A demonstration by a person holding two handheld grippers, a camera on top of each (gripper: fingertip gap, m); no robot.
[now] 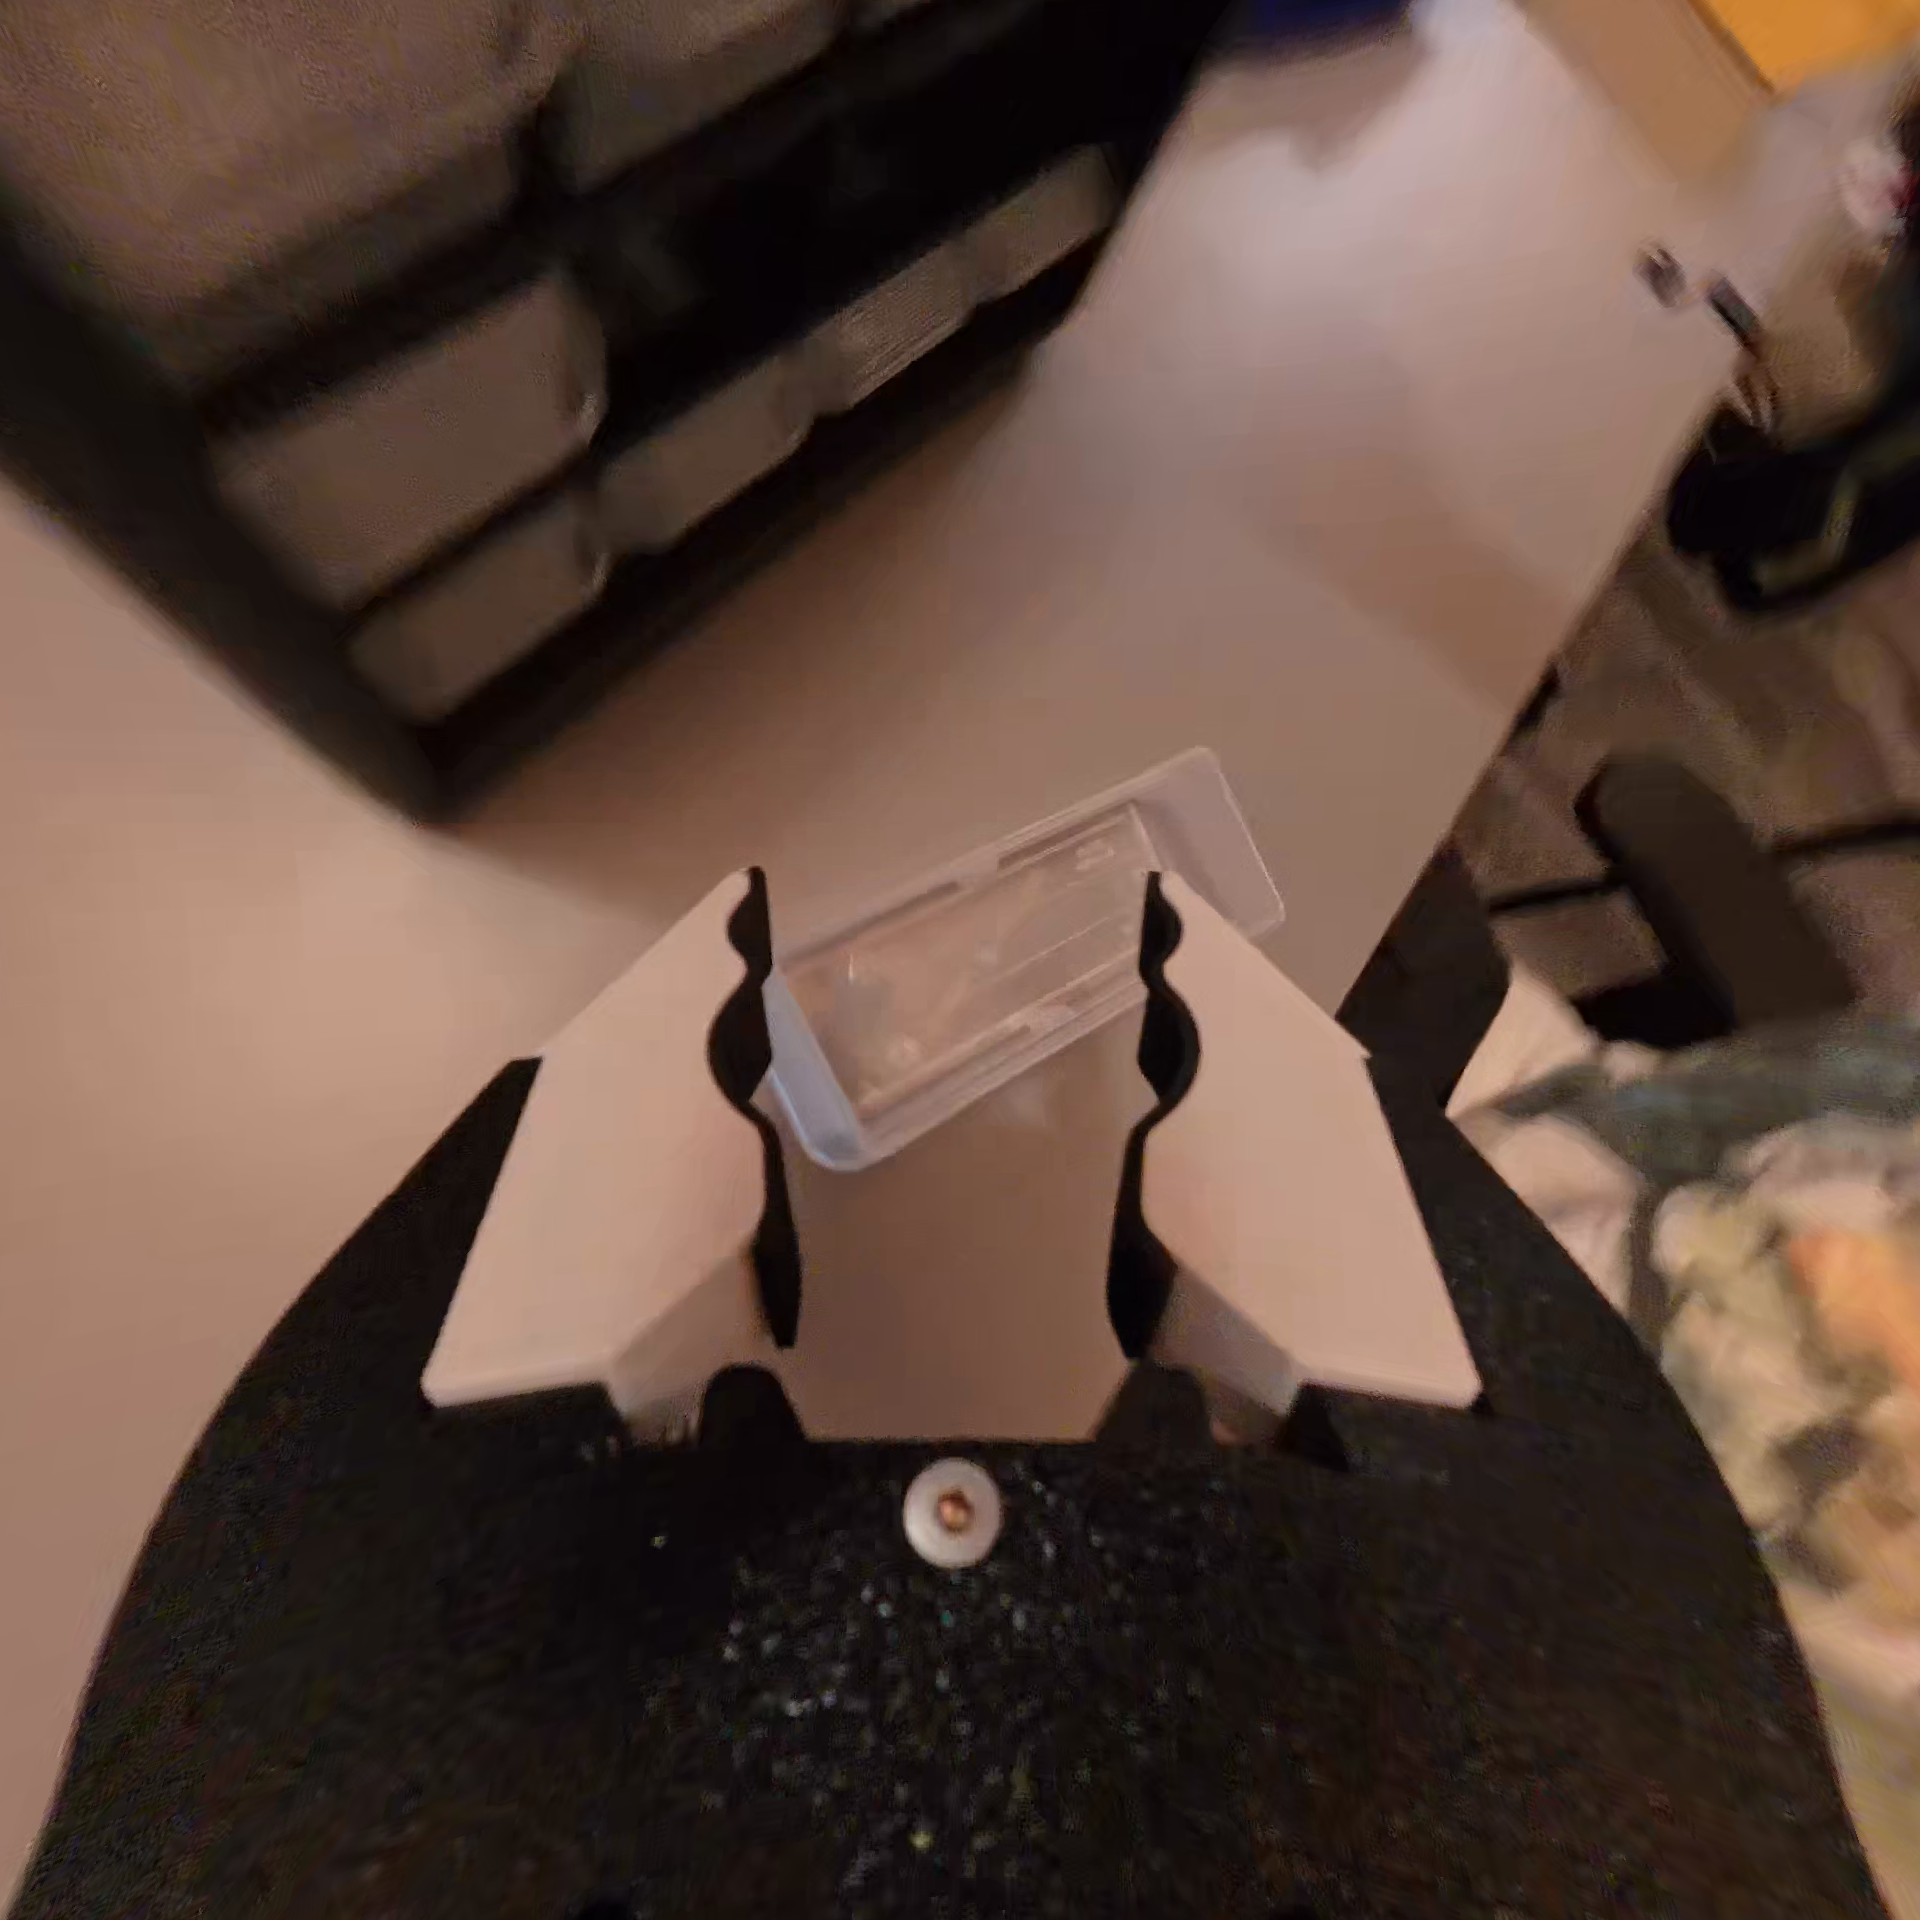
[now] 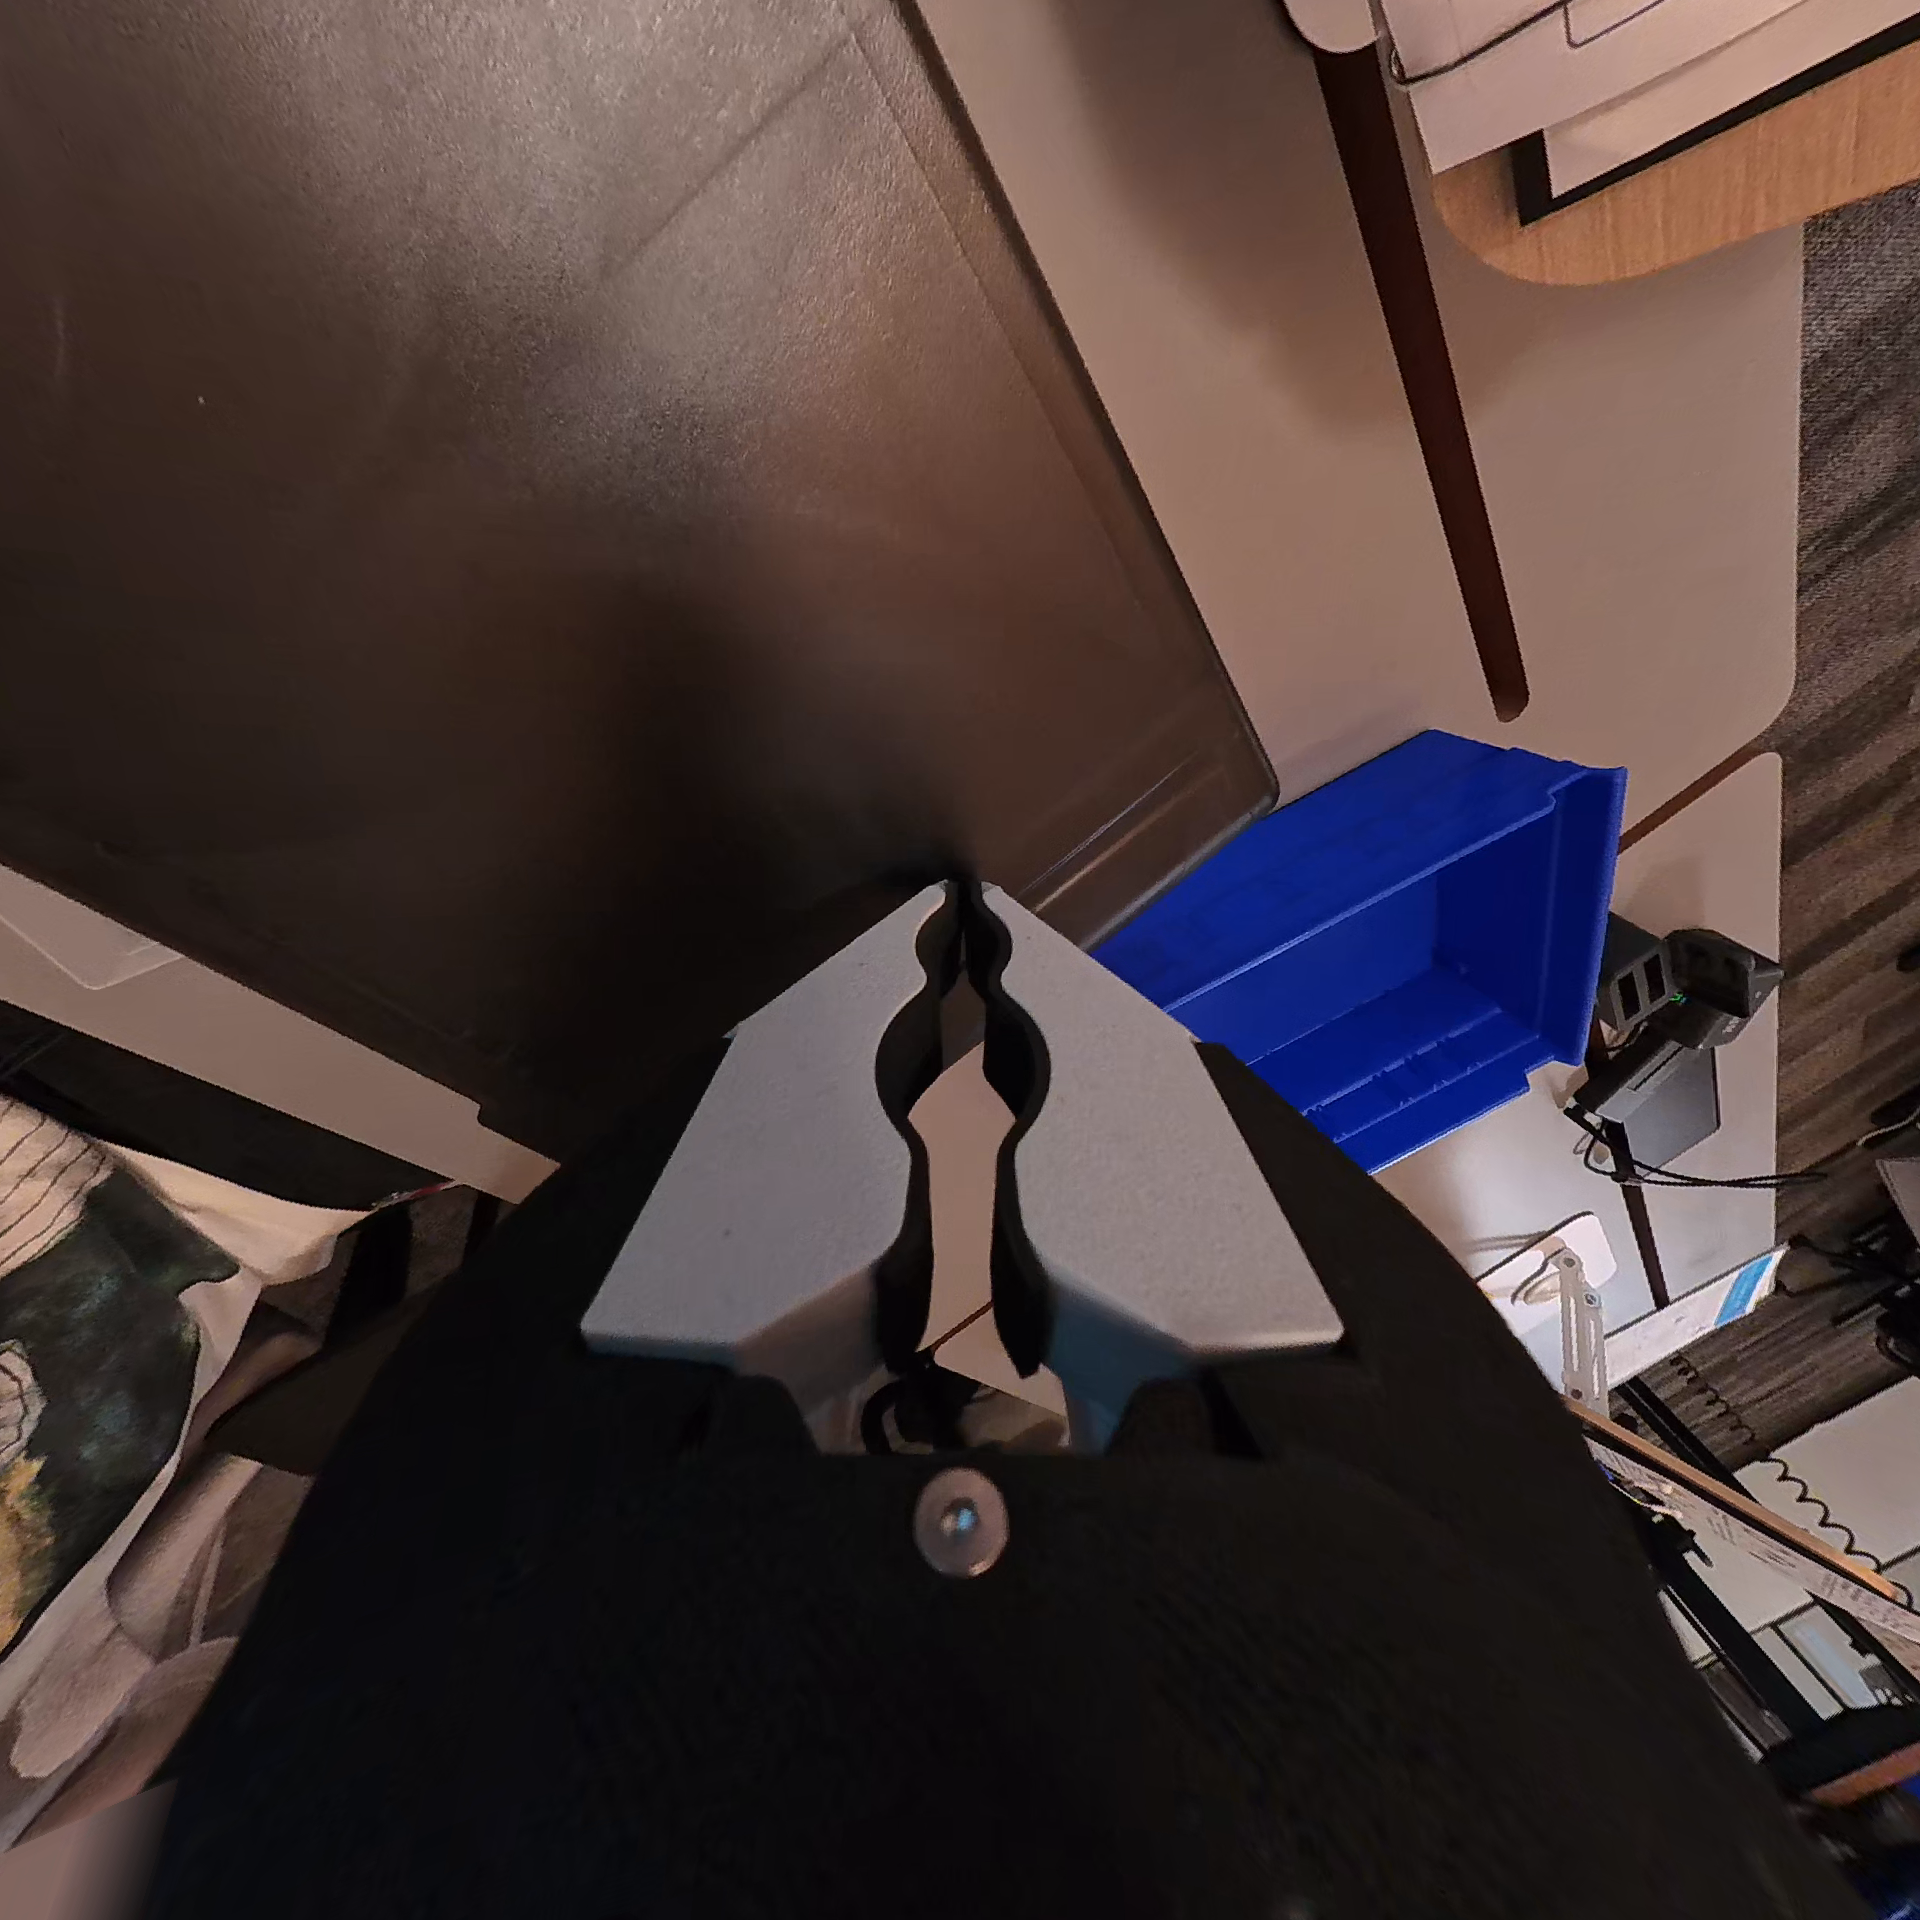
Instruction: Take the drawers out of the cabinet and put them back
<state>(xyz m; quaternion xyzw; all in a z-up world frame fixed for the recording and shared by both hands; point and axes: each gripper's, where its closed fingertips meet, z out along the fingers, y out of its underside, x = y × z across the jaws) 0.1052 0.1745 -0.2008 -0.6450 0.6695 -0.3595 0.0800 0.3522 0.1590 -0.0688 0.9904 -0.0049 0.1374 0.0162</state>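
My left hand-held gripper (image 1: 954, 914) is clamped on a small clear plastic drawer (image 1: 1013, 961), held tilted above the pale table (image 1: 1299, 436). The black cabinet with grey drawer fronts (image 1: 499, 395) stands well apart, blurred. My right hand-held gripper (image 2: 961, 891) has its tips together against the cabinet's dark top; beside it sits a blue plastic bin (image 2: 1392, 956).

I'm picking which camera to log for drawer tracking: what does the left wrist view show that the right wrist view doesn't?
Only the left wrist view: the left gripper, shut on a clear plastic drawer, and the black cabinet's blurred drawer fronts.
Only the right wrist view: the right gripper, shut, against the cabinet's plain dark panel, and a blue plastic bin.
Both: the black cabinet and the pale tabletop.
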